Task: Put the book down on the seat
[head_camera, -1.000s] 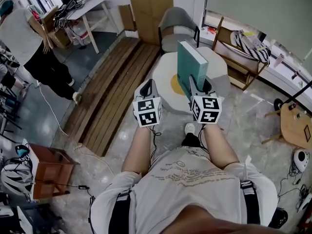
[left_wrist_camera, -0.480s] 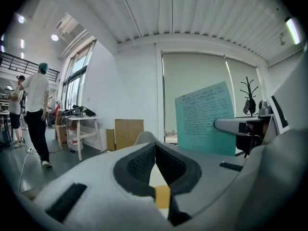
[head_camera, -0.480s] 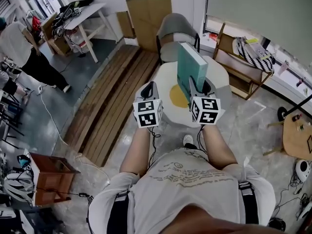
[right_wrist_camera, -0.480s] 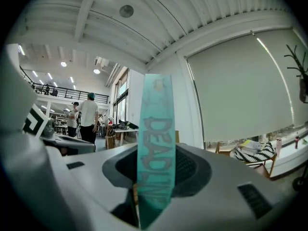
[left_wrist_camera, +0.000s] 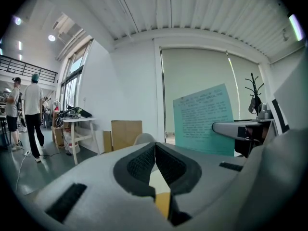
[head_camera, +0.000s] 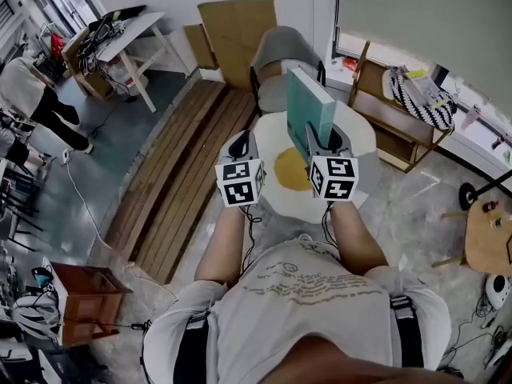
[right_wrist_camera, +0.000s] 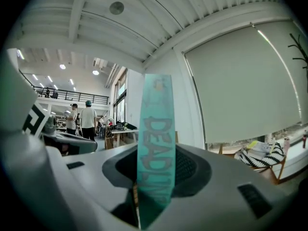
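In the head view my right gripper (head_camera: pixel 323 140) is shut on a teal book (head_camera: pixel 309 106), which stands upright on its edge. The right gripper view shows the book's spine (right_wrist_camera: pixel 155 143) clamped between the pads. Beside it, my left gripper (head_camera: pixel 242 140) is shut with nothing in it; its jaws meet at the tip (left_wrist_camera: pixel 155 146). A grey chair (head_camera: pixel 276 54) stands just ahead, beyond a white rug with a yellow centre (head_camera: pixel 292 170). The book hides part of the chair's seat. From the left gripper view the book (left_wrist_camera: pixel 204 119) is on the right.
Wooden planks (head_camera: pixel 184 174) lie on the floor to the left. Cardboard sheets (head_camera: pixel 236 26) lean on the wall behind the chair. A wooden shelf (head_camera: pixel 392 110) stands to the right, a white table (head_camera: pixel 128 30) at far left. A person (head_camera: pixel 40 110) walks at the left edge.
Both grippers and the book have come closer to the grey chair as the holder walked onto the rug. The bystander at the left has moved away toward the frame edge.
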The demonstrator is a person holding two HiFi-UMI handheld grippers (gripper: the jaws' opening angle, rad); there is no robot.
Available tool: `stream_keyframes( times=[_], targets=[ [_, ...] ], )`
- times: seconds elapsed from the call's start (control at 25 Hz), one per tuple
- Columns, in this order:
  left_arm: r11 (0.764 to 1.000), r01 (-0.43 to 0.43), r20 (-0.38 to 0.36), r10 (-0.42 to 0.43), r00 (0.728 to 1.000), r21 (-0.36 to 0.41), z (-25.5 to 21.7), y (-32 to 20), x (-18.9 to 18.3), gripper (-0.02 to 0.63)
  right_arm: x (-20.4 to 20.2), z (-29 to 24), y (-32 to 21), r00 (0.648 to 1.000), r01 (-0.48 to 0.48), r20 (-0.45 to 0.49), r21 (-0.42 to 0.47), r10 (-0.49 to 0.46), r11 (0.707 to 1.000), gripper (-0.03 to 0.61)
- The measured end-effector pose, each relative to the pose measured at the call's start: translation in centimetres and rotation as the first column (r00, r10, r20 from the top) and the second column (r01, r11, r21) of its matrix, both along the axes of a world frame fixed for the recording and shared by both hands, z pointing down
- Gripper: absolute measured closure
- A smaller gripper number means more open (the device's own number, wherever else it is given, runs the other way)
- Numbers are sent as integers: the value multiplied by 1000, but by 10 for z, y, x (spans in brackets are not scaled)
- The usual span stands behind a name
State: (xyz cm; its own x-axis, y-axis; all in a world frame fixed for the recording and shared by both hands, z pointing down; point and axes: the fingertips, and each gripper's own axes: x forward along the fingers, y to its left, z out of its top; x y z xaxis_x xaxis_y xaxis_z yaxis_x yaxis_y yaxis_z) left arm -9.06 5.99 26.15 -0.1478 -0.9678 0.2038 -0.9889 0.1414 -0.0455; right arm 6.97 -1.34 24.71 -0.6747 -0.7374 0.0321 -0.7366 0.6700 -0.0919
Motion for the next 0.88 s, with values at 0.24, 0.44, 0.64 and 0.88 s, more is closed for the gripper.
stream_keyframes(
  times=[0.24,0.44,0.64,0.88],
  targets=[
    [1000,18,-12,-18,1000,-8,4,-46,-5,594,-9,4,-49,1000,26,-12,-8,-26,1000,413],
    [999,35,-16,-35,999,-24,12,-79,-12,594,-18,10,-84,998,60,-12,-20,-60,998,413],
    [997,46,-14,-47,999,-55,23,-105,-13,594,-24,23,-113,997,79,-18,-52,-80,996,413],
    [993,45,-21,-47,999,-109,43,-122,-17,594,-26,43,-131,997,79,-5,-94,-80,992,413]
  ],
)
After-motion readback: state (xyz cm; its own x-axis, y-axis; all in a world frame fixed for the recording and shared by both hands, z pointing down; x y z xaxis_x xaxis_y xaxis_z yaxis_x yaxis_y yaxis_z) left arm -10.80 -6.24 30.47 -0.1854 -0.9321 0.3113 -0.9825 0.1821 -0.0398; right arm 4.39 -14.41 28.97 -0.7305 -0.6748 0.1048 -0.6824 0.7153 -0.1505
